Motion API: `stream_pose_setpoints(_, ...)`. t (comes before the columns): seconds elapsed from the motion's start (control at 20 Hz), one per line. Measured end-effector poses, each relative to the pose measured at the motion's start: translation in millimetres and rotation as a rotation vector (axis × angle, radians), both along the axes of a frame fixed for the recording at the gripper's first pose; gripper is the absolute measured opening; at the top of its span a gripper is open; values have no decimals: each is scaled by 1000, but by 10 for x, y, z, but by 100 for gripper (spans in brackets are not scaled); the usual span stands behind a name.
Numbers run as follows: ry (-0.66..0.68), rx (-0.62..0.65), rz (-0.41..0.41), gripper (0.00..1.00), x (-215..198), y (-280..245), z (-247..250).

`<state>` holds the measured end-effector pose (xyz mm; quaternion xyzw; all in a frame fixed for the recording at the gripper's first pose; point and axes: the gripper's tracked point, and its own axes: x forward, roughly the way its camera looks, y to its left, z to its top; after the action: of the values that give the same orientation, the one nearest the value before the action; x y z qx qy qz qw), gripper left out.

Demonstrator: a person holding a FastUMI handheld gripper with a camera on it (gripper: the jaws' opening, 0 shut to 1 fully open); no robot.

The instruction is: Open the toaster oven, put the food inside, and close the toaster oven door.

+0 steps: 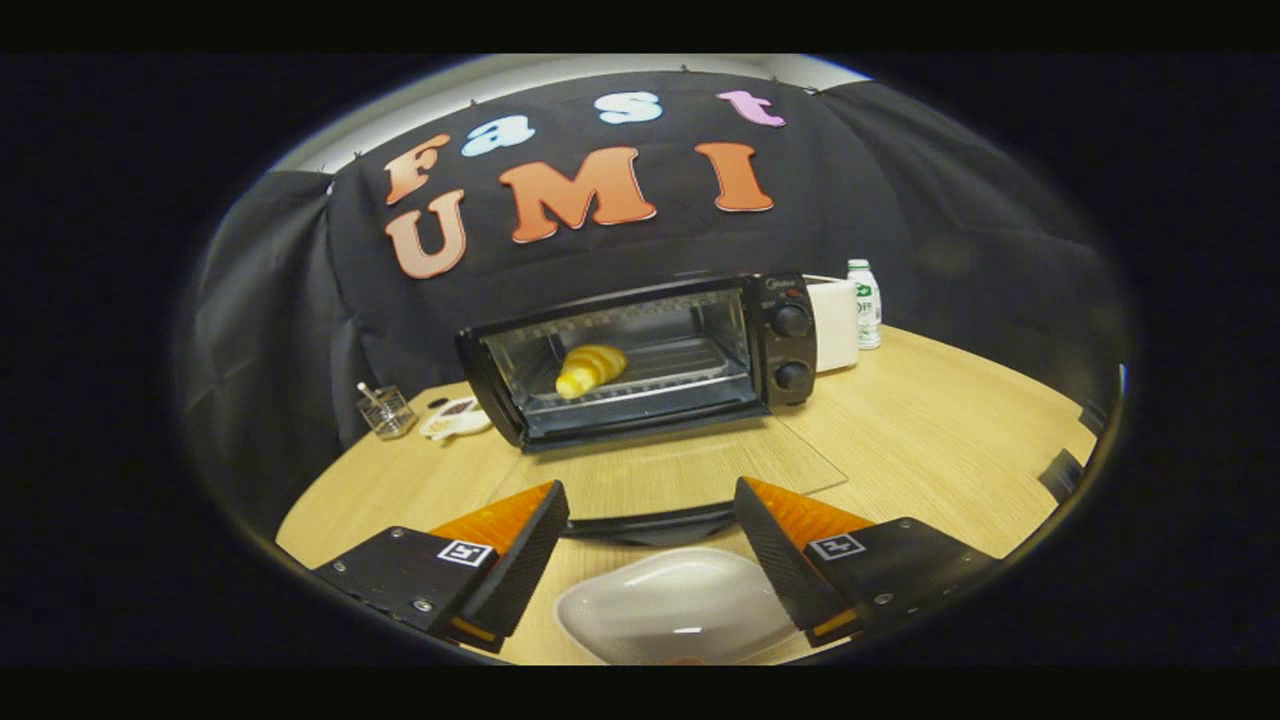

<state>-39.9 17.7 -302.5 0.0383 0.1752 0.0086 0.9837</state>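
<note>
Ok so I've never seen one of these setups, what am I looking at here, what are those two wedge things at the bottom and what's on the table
The two wedges are the fingers of a hand-held claw; a person carries it, and the camera rides on it, looking forward along the fingers. The fingers stand apart, gripping nothing.

Between them, close up, sits an empty white dish on a wooden table. Beyond the fingers is a black toaster oven with its glass door folded down flat toward the camera. A yellow pastry, probably a croissant, lies on the rack inside.

Left of the oven are a small glass cup and a little saucer. Right of it are a white box and a bottle.
</note>
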Motion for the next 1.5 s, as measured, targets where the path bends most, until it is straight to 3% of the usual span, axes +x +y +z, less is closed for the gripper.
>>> stream_pose_setpoints(0.4, 97, -106, 41, 99, -157, -23, -447)
stream_pose_setpoints(0.9, 182, -162, 39, 99, 94, 70, -668)
stream_pose_setpoints(1.2, 113, -119, 36, 100, 112, 89, -317)
stream_pose_setpoints(1.5, 5, -164, 38, 100, 254, 119, 130)
